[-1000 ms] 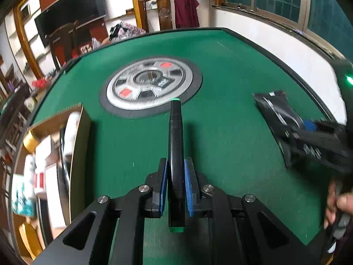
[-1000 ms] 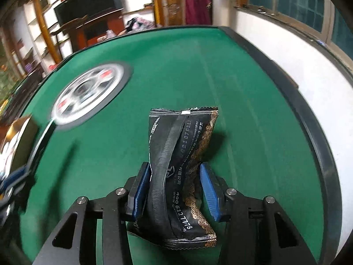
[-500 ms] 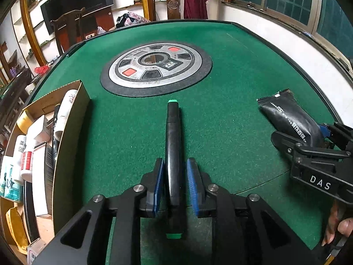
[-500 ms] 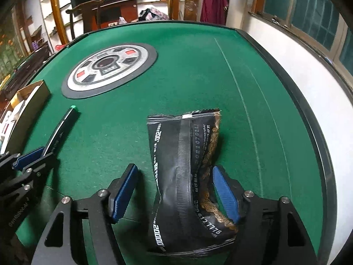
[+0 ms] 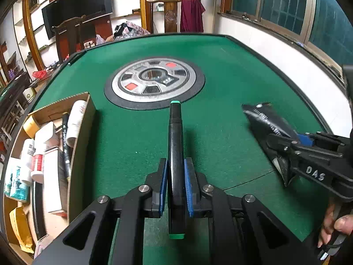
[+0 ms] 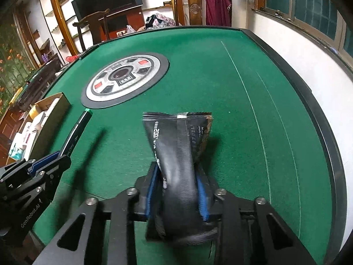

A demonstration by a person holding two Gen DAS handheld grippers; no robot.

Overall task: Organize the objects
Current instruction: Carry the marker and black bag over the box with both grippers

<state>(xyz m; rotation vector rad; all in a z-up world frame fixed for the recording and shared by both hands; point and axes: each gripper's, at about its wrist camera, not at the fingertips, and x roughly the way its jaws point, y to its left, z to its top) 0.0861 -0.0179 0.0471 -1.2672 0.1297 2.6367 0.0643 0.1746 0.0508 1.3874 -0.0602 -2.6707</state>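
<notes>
A slim black marker pen with green end caps [image 5: 175,154] lies pointing toward twelve o'clock, pinched mid-barrel. At three o'clock of it, a crumpled black foil snack packet with gold patterning [image 6: 181,154] is squeezed at its lower half.

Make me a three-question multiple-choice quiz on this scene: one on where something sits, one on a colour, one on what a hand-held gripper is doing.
1. Where is the cardboard box?
A. table's left edge
B. table's centre
C. by the window

2. The marker caps are:
A. red
B. green
C. white

3. The right hand-held gripper is:
A. open, empty
B. shut on the black snack packet
C. holding a marker

Answers: 1 A, it sits left of the round centre panel; 2 B, both ends show green; 3 B, blue pads squeeze the packet.
</notes>
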